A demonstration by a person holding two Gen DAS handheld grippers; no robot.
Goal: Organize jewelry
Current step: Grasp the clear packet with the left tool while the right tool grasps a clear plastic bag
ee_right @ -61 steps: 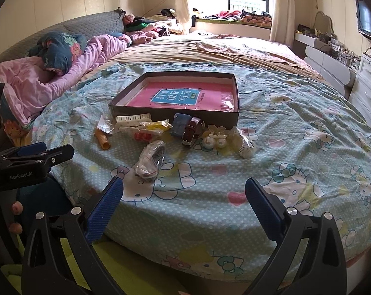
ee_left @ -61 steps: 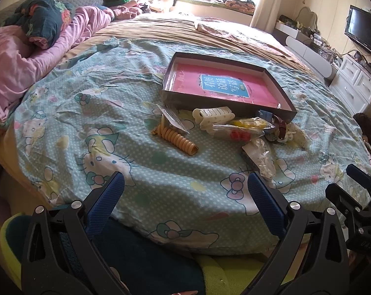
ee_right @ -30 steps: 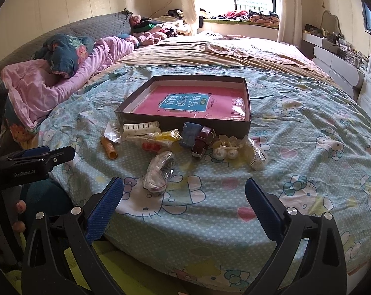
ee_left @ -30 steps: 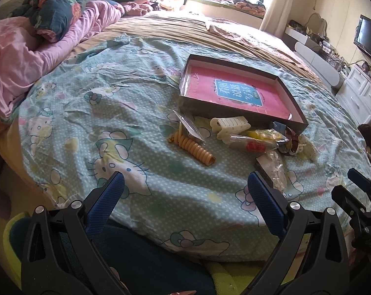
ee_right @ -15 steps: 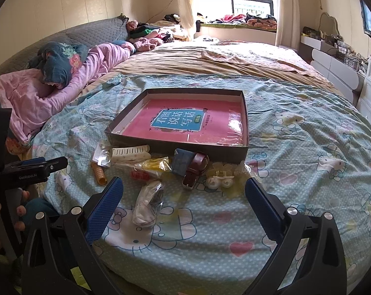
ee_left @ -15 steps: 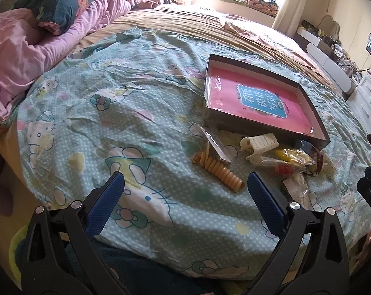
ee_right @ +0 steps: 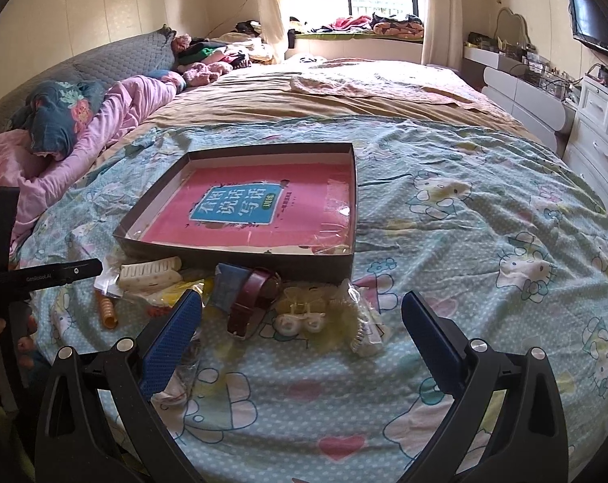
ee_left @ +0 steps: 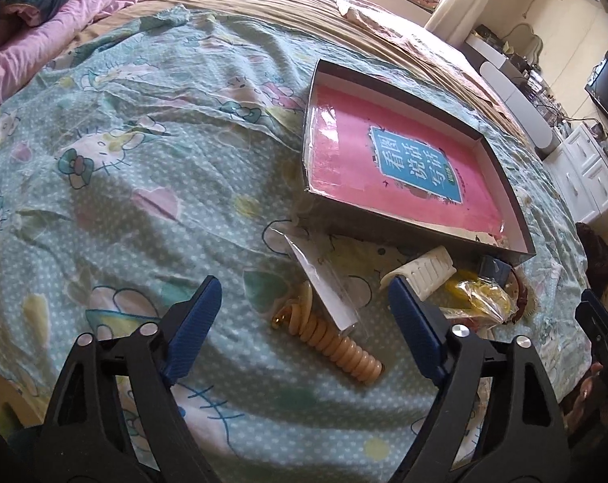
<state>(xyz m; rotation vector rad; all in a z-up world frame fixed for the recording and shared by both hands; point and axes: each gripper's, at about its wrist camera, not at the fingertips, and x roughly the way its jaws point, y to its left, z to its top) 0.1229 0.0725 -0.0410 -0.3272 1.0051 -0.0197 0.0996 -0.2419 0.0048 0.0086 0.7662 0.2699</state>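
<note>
Change: left gripper (ee_left: 299,306) has closed in on the coiled hair tie (ee_left: 336,346), fingers spread, empty.
Right gripper (ee_right: 299,314): spread, empty, nearer the brown strap (ee_right: 249,294).
Tray (ee_right: 344,259): far side, no jewelry inside.
Meaning: first pickup imminent.

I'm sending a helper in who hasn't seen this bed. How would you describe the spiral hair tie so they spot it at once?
Find the shallow box with the pink book on the blue cartoon bedspread. In the clutter along its near wall, the spiral hair tie lies farthest from the box, partly under a clear plastic sleeve. It is the only tan coil of stacked rings; the cream hair claw beside it is ribbed.
</note>
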